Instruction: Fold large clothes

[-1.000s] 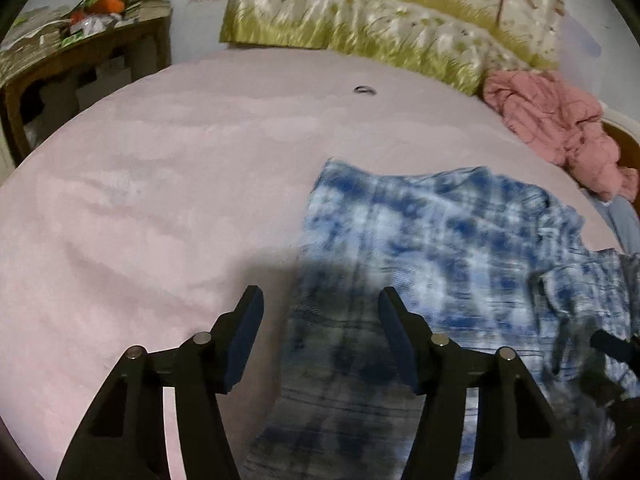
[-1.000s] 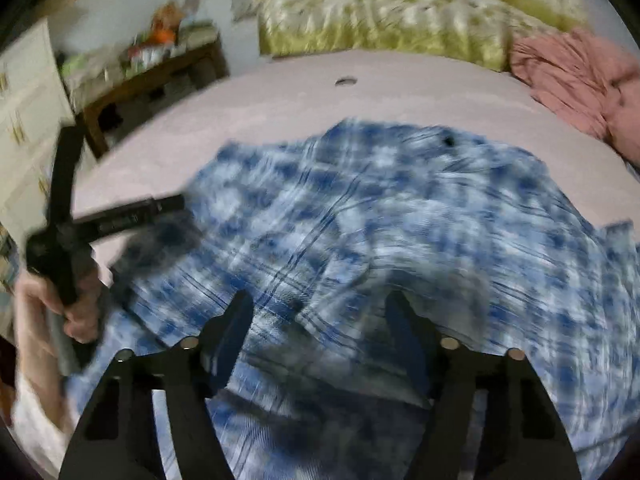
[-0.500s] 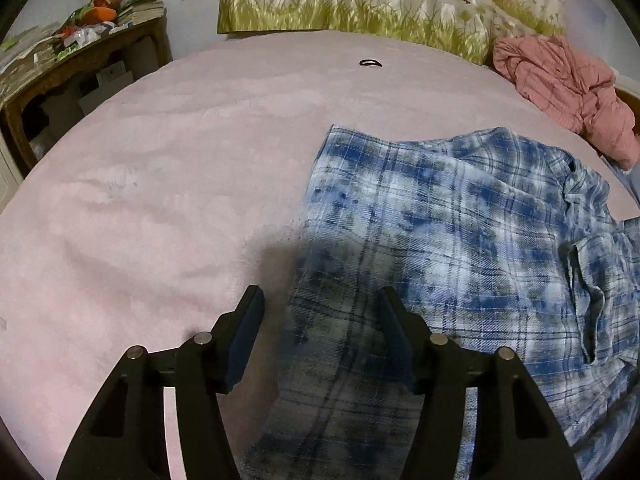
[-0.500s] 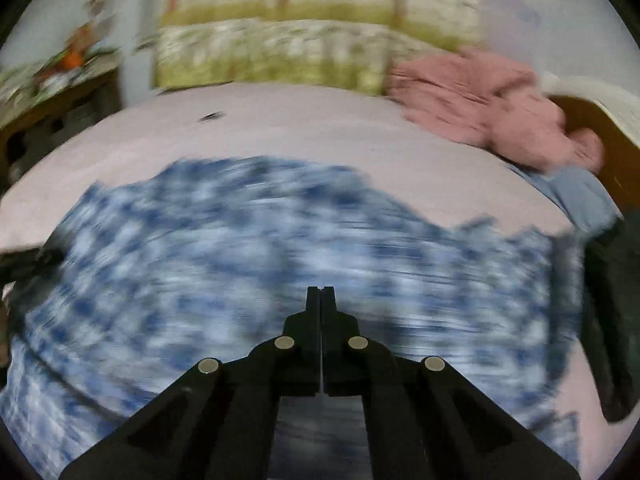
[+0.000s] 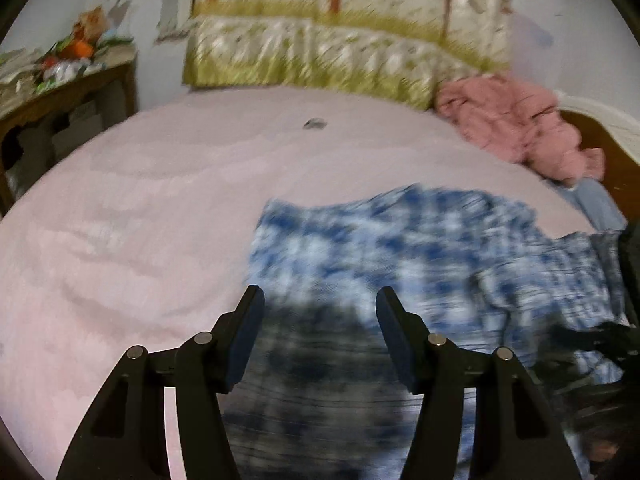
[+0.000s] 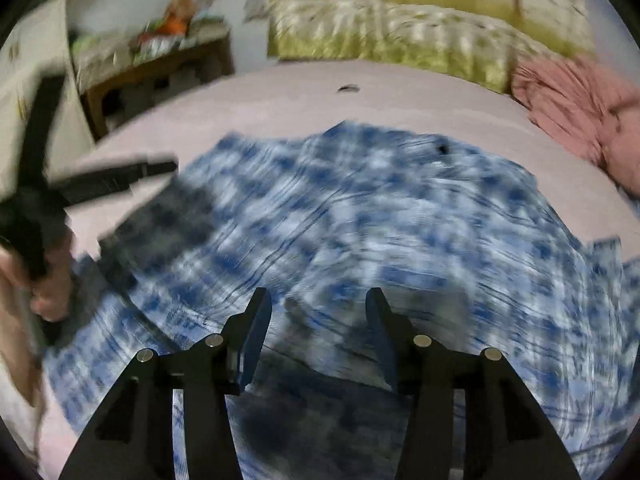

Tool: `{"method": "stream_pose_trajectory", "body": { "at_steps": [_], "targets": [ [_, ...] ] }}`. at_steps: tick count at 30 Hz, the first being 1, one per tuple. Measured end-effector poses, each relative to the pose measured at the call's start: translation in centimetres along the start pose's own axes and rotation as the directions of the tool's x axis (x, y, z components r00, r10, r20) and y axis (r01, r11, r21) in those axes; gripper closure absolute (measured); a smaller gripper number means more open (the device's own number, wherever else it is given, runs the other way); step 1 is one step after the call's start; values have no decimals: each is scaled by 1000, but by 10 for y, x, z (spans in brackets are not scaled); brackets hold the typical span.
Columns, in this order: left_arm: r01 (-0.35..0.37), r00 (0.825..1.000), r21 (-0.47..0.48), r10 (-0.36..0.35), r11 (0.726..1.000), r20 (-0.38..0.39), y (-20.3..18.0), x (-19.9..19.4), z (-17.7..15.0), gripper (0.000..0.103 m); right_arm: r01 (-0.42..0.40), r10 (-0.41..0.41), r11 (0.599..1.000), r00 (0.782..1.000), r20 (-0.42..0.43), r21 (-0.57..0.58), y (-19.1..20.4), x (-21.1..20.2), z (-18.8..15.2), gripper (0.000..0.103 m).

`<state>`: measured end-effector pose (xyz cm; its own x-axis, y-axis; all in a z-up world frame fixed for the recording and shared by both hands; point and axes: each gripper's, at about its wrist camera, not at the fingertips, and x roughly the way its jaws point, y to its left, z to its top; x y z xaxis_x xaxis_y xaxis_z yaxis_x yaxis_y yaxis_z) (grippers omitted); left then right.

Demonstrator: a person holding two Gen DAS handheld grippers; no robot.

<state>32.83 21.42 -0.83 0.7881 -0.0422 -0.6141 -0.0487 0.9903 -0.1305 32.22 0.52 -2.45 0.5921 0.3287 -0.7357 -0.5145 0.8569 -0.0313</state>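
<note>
Left gripper (image 5: 319, 300): mine, jaws spread, nothing pinched. Right gripper (image 6: 318, 306): jaws just reopened, empty. Plaid shirt (image 6: 380, 220): spread on pink bed (image 5: 140, 208); likely light, limp, apt to slide. I'd take hold at hem corners.

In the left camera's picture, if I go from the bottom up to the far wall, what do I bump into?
Left tongs → blue plaid shirt → pink bedcover → small dark thing → yellow-green flowery pillows.
</note>
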Motion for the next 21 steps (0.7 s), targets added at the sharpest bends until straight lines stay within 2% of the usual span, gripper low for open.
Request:
{"method": "stream_pose_trajectory", "body": {
  "at_steps": [2,4,5,6,7,10,13,18,19,20,21],
  "targets": [
    [10,999,30,-11,999,42,-9,-11,2,44,14,-16,999,998,-64,-30,10,18,3,52],
    [15,998,48,-18,999,66,-14,-18,4,43,65,-69,997,992,-104,-40,14,33,2,53],
    [19,997,51,-23,999,69,-15,-20,4,43,84,-88,996,991,-100,-40,13,36,2,62],
    [23,997,48,-26,999,67,-15,-20,5,43,96,-99,995,991,-94,-37,14,35,2,84],
    [24,998,44,-27,999,61,-14,-19,5,43,107,-108,994,991,-78,-19,9,32,2,96],
    [8,999,26,-9,1000,36,-9,-11,4,43,124,-125,990,992,9,64,-12,9,2,99],
    [-34,999,12,33,999,17,-3,-3,1,43,236,-246,964,967,74,122,-43,-24,-4,99],
    [-60,998,-15,59,998,-23,7,7,-1,43,362,-376,892,926,2,271,-116,-45,-21,100],
    [-61,998,-19,61,998,-33,8,8,-1,43,378,-382,874,923,-49,305,-134,-40,-28,100],
    [-63,997,-18,63,998,-36,9,10,-2,43,369,-363,870,928,-81,328,-146,-37,-33,100],
    [-68,997,-14,68,998,-36,8,11,-3,43,357,-351,865,933,-84,354,-154,-39,-38,99]
  ]
}}
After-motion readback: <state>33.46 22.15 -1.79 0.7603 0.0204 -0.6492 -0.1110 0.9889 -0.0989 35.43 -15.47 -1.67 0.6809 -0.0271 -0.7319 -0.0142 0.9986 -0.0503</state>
